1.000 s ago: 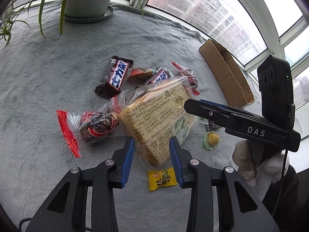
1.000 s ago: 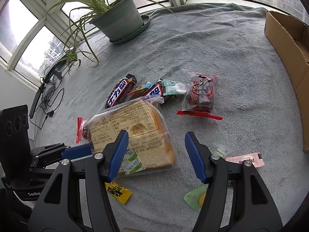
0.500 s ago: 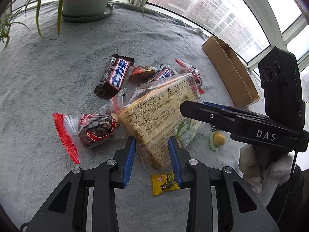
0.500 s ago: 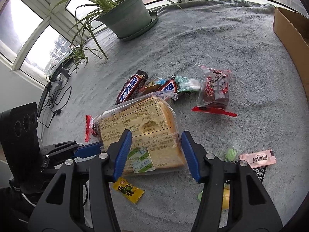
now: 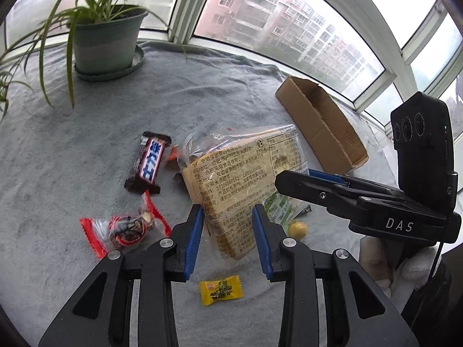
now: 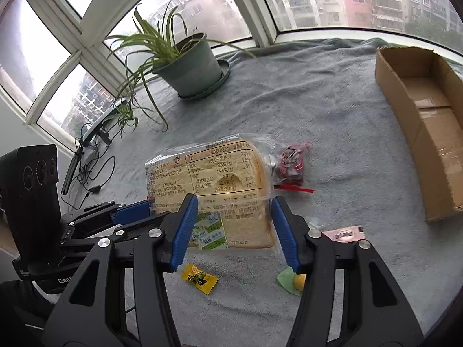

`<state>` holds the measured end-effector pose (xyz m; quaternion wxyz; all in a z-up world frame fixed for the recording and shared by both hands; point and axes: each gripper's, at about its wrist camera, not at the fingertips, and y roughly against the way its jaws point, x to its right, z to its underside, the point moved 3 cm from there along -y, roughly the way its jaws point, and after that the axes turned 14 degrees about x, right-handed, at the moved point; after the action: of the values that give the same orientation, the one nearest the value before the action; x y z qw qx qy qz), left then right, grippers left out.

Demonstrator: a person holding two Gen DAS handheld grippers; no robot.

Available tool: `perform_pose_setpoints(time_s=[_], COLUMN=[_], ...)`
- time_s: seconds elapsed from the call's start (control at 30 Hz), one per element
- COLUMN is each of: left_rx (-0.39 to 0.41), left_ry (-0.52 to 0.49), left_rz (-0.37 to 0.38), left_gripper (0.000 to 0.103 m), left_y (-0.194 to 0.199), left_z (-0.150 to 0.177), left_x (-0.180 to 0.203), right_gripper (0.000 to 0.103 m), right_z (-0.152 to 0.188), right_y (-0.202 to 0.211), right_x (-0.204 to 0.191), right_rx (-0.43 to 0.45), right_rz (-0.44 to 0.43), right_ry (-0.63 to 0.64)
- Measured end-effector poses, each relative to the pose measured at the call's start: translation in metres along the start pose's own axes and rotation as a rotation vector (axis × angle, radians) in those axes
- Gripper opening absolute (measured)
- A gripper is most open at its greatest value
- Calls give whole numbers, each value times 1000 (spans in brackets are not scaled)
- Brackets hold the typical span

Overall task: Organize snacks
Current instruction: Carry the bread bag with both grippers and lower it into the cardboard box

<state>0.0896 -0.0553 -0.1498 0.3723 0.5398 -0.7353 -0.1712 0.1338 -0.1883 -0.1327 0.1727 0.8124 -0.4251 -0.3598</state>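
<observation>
A clear bag of sliced bread [image 5: 240, 173] hangs tilted above the grey blanket [image 5: 86, 144], held from two sides. My left gripper [image 5: 227, 217] is shut on its lower corner. My right gripper [image 6: 234, 214] is shut across the loaf's [image 6: 208, 179] bottom edge, blue pads pressing both sides. From each wrist the other gripper shows side-on: the right [image 5: 292, 179] and the left [image 6: 130, 211]. A brown chocolate bar [image 5: 150, 164], a red-sealed nut packet [image 5: 124, 228] and a yellow candy [image 5: 221, 289] lie below.
An open cardboard box [image 6: 428, 133] lies on the blanket to the right. A potted spider plant [image 6: 191, 66] stands at the back by the windows. A red packet [image 6: 290, 164], a pink wrapper [image 6: 344, 234] and a green-and-yellow sweet [image 6: 292, 280] lie near. Cables [image 6: 89, 170] trail at the left edge.
The right jaws closed in onto the bread bag. Both grippers then rose with it, lifting the loaf off the blanket and away from the other snacks.
</observation>
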Motion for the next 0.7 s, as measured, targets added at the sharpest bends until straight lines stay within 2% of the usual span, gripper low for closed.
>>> perform_pose_setpoints(time_s=[0.3,0.7], left_rx=[65,74], left_ry=[-119,-241], left_rz=[90,220], left_gripper=[33,33], left_y=[-13,-58], left_z=[-42,-69], left_x=[57,144], right_gripper=[56,56], right_z=[-35,-59], right_y=[54,108], right_x=[31,115], right_rx=[113,210], right_rz=[94,240], right_ry=[-2,-80])
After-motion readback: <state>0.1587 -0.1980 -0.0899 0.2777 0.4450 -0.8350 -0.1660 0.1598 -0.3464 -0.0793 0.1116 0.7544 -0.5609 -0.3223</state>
